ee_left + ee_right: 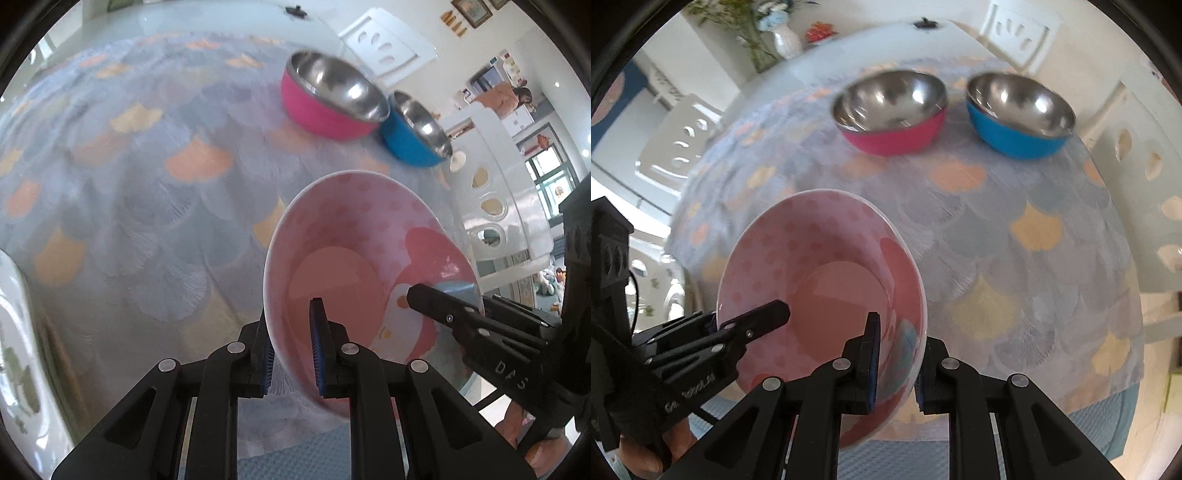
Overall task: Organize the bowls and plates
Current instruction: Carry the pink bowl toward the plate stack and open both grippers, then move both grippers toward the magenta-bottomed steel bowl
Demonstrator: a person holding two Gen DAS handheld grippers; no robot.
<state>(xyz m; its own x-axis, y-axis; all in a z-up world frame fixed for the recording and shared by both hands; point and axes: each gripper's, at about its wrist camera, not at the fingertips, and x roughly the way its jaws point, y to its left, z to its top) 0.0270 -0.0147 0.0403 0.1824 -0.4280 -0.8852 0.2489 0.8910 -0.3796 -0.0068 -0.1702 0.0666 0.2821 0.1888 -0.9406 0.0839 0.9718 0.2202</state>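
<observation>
Blue-grey cloth with a scallop pattern and scattered orange and yellow patches covers the desk, its print smeared by blur. White chairs with oval cut-outs stand behind the desk, and a white vase of green stems sits in the room beyond. A framed picture hangs on the far wall.

The pink bowl is the landmark: it hangs tilted above the near part of the desk, held off the cloth. Its inside is pale pink with darker dots, a plain salmon bottom and a cartoon figure on one wall. The left hand-held gripper is clenched on its left rim, one blue pad inside and one outside. The right hand-held gripper is clenched on the opposite rim in the same way.

Beyond the pink bowl, well apart from it, stand two steel-lined bowls just beside each other: a magenta bowl and, to its right, a blue bowl, both upright on the cloth.
</observation>
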